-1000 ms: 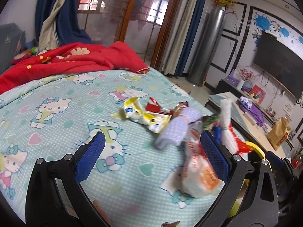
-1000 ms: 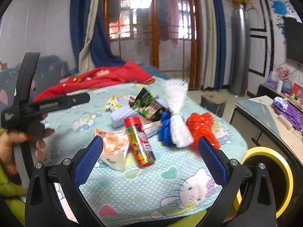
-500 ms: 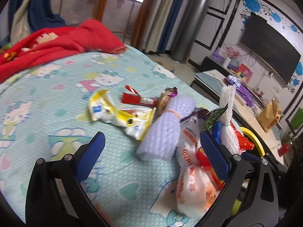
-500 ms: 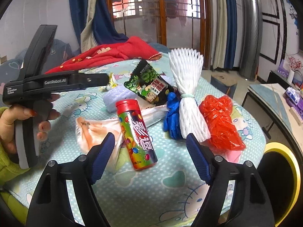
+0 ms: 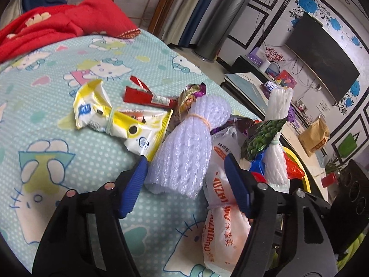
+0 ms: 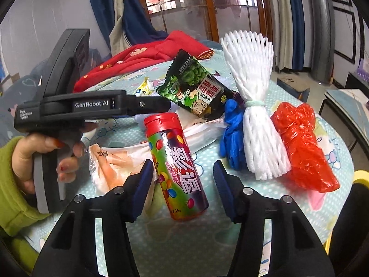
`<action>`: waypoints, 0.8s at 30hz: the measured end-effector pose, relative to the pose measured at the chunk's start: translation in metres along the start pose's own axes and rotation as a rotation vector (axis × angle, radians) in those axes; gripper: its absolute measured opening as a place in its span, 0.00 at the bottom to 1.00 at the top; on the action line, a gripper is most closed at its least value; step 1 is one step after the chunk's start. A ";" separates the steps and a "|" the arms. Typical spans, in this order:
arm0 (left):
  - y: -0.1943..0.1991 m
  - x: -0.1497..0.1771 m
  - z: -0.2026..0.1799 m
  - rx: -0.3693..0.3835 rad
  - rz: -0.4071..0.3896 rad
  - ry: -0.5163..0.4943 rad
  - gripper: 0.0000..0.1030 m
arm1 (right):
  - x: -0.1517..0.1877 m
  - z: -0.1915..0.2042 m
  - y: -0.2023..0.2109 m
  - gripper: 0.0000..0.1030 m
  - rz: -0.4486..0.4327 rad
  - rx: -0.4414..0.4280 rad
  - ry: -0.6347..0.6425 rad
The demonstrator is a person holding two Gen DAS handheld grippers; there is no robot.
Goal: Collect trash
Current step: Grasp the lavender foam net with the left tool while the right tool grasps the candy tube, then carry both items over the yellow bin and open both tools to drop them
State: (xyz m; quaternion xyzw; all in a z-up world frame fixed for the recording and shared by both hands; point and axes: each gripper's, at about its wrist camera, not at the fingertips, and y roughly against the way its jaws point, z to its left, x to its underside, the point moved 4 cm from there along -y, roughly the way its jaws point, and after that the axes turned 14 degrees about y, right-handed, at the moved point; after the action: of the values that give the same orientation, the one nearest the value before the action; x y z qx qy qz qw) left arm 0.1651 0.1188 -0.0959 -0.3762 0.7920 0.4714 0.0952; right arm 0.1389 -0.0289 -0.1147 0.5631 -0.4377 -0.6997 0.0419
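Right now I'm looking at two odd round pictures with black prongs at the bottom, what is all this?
Each picture comes from a camera mounted on a hand-held claw, looking forward between its two blue-padded fingers. A person holds one claw in each hand. The left claw is open around a lavender foam net, not yet gripping it. The right claw is open around a candy tube. In the right view you can see the person's left hand gripping the other tool. Scattered on the cartoon-cat cloth are a yellow wrapper, a white foam net, a red plastic bag and a green snack packet. Nothing is held yet.
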 end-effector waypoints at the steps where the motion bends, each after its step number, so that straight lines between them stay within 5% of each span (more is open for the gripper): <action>1: -0.001 0.000 0.001 0.001 0.003 0.004 0.51 | 0.001 -0.002 -0.001 0.50 0.002 -0.012 -0.013; 9: 0.002 0.005 0.014 0.030 0.007 0.064 0.25 | 0.008 -0.008 -0.002 0.40 0.006 -0.076 -0.079; 24: 0.066 -0.001 0.001 0.047 -0.172 0.041 0.20 | 0.003 0.012 0.044 0.30 -0.137 0.005 0.014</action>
State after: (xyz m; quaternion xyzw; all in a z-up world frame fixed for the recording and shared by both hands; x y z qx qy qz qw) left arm 0.1205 0.1384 -0.0512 -0.4500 0.7693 0.4350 0.1281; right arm 0.1087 -0.0504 -0.0881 0.5967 -0.3994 -0.6960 -0.0046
